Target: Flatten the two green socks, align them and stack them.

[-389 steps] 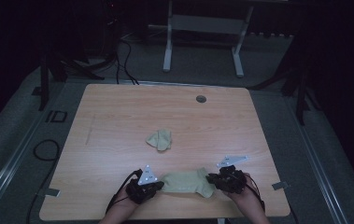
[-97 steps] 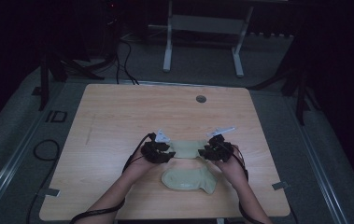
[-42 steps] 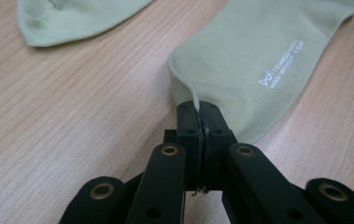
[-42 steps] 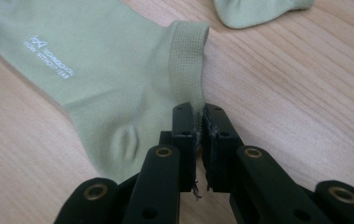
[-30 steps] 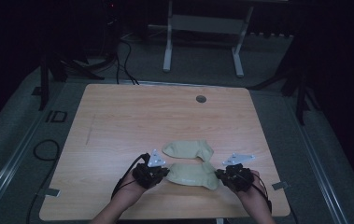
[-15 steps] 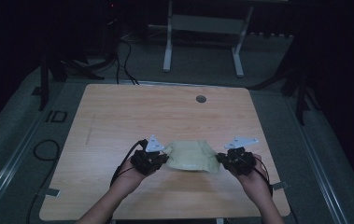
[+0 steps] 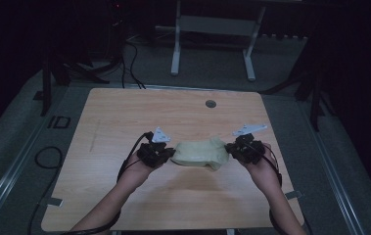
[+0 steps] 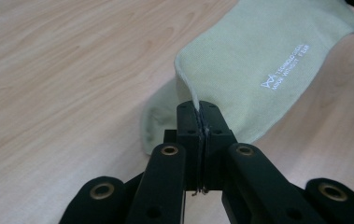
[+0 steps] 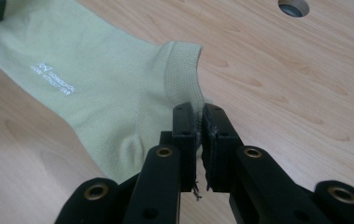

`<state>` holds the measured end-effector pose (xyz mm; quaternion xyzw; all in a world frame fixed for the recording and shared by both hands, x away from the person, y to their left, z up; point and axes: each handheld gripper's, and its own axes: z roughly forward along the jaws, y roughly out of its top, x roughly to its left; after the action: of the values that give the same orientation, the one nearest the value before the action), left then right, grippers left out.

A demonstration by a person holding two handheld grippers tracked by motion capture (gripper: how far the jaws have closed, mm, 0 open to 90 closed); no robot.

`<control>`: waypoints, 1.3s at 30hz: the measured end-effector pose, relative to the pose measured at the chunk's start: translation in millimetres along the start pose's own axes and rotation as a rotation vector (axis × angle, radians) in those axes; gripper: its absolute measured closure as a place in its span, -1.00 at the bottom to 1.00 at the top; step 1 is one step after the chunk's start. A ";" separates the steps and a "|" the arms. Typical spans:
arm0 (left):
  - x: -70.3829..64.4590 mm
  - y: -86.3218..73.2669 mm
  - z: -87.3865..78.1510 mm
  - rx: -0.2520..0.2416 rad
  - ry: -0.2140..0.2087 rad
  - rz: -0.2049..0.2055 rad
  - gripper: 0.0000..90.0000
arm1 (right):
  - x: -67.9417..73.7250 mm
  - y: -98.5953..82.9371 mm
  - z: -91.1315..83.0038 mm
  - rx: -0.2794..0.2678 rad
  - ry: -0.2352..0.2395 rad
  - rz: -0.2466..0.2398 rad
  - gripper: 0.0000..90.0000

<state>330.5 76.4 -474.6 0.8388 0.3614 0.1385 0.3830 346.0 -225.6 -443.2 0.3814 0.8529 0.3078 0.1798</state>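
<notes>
**Pale green sock held between two grippers**

A light wooden worktop (image 7: 124, 117) stands in a dark room. Near its middle, a pale green sock (image 7: 200, 152) spans the gap between both grippers. The left gripper (image 7: 166, 155) has its fingers pinched tight on one end; the right gripper (image 7: 231, 151) clamps the ribbed cuff (image 9: 182, 70). Small white lettering (image 8: 284, 74) marks the fabric.

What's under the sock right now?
The wooden table lies beneath the sock, held by left gripper and right gripper. Anything beneath its middle is covered.
</notes>
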 end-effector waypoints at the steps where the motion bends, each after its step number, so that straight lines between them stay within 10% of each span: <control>1: 1.8 0.6 2.7 0.005 0.002 0.000 0.96 | -1.3 1.8 2.4 0.002 -0.001 0.006 0.88; 39: 21.4 -29.6 80.0 0.137 0.035 -0.030 0.95 | -19.1 -31.8 96.3 0.186 0.005 0.078 0.85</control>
<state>371.4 61.5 -551.0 0.8548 0.3893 0.1224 0.3205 393.3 -219.3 -534.6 0.4288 0.8626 0.2351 0.1295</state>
